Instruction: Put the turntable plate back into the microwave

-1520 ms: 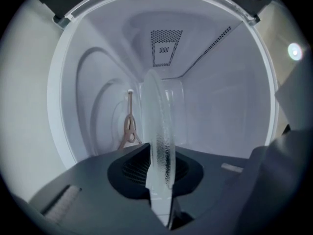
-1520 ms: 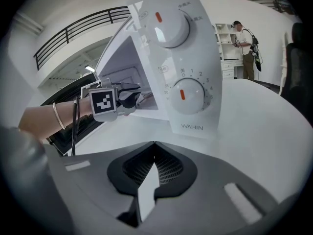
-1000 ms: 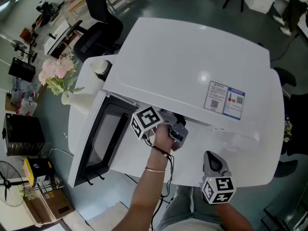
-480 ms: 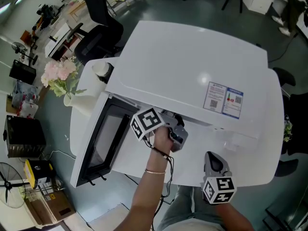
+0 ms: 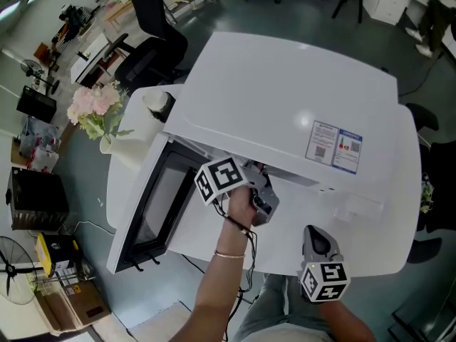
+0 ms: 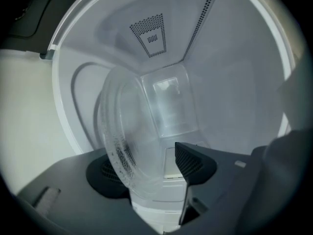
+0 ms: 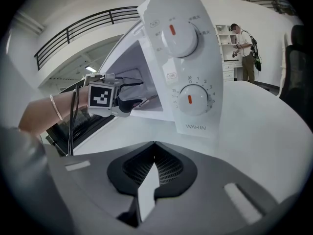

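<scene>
Inside microwave (image 6: 239, 82): glass turntable plate (image 6: 128, 131).

The left tongs (image 6: 149, 165), just opening, straddle the glass turntable plate (image 6: 146, 126) inside the microwave (image 6: 239, 82).

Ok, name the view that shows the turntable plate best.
The left gripper view: the turntable plate stands tilted inside the microwave, between jaws that have just been opening. The head view hides it under the microwave's top; the right gripper view doesn't show it clearly.

white microwave (image 5: 285, 98), clear turntable plate (image 6: 117, 146), pink flowers (image 5: 96, 105)
</scene>
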Available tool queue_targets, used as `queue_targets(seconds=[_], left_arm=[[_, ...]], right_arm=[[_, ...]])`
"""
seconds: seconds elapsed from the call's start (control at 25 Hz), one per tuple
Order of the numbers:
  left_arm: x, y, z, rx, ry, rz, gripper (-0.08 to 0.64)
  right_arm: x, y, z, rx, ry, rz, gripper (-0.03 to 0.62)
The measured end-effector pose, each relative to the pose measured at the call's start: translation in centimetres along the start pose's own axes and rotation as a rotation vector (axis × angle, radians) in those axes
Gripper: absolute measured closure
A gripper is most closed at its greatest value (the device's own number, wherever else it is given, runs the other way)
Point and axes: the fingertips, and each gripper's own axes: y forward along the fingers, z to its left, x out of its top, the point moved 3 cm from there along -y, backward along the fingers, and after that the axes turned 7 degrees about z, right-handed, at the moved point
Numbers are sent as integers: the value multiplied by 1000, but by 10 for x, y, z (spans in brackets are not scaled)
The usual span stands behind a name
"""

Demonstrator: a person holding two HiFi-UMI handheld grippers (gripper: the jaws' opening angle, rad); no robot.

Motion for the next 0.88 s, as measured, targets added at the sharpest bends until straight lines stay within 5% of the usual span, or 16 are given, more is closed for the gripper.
queue_targets(seconds=[0.88], left_arm=[[-13,-9,-1,48,45,82,255]], right_arm=[[-5,-4,3,5,-16,10,581]])
